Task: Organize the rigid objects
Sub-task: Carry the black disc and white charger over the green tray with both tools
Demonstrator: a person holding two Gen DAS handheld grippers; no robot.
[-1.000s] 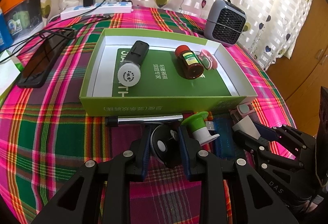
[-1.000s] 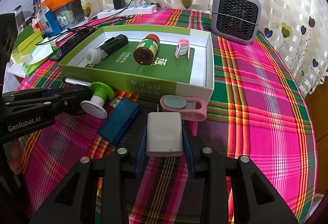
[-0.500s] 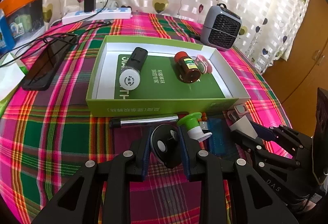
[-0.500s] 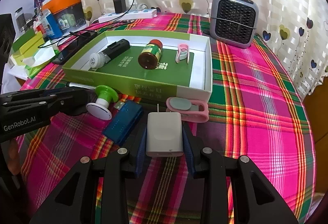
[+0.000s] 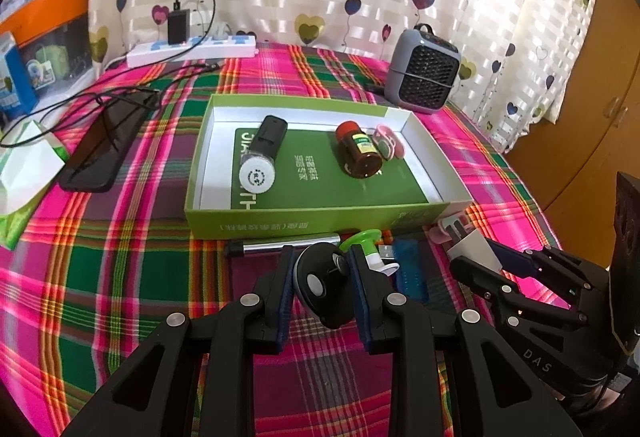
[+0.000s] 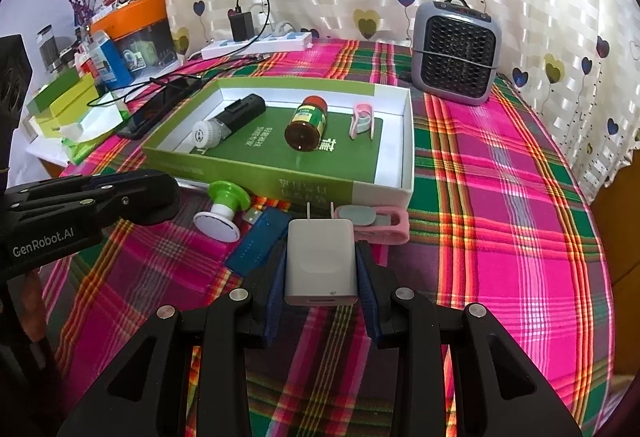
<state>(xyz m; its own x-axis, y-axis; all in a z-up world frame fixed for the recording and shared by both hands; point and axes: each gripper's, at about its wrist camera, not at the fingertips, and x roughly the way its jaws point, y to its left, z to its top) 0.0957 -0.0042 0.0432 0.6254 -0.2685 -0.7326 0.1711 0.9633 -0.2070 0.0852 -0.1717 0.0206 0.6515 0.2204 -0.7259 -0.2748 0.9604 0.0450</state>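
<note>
Between right gripper (image 6: 320, 269) pads: smooth, white, rounded-square charger (image 6: 320, 263), prongs forward.

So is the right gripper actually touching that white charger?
Touching. In the right wrist view, the right gripper has both fingers pressed flat against the white charger's sides, no gap showing.

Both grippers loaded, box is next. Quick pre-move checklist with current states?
1. Right gripper shut on the white charger, fingers on both sides: ok.
2. Left gripper shut on the black round gadget: ok.
3. Free floor in the green box between the brown bottle and the black cylinder: ok.
4. Charger prongs pointing forward toward the box wall, may catch if kept low: not ok.
5. Green-topped stopper, blue stick and pink clip lying in front of the box, in the path: not ok.
6. Grip firmness: cannot tell.
</note>
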